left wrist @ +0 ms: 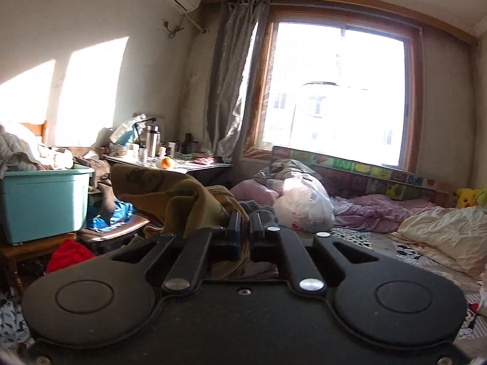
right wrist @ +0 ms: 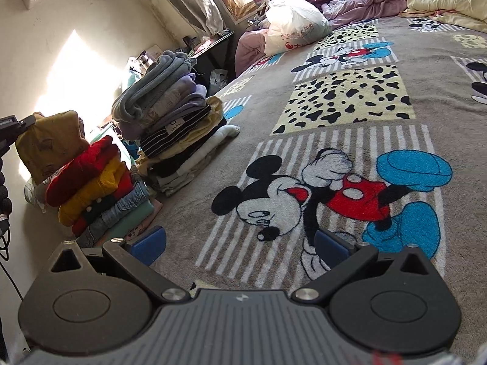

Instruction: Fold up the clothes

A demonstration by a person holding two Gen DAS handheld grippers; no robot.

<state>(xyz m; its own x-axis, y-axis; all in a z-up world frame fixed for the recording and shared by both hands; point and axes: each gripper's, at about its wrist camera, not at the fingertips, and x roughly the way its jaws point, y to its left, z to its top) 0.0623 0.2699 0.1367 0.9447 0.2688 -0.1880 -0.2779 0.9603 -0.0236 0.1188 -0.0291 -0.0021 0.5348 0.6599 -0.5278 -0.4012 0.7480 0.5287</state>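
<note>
Sunlit bedroom: a Mickey Mouse blanket [right wrist: 350, 115] covers the bed, with two stacks of folded clothes [right wrist: 170, 127] at its left edge. Left gripper [left wrist: 245, 223] is clamped on a mustard-yellow garment [left wrist: 170, 191], held bunched in the air directly over the shorter stack topped by a red garment [right wrist: 82, 167]. Right gripper [right wrist: 240, 243] hovers over bare blanket with its fingers wide apart, well right of the garment, so the left is nearer.
</note>
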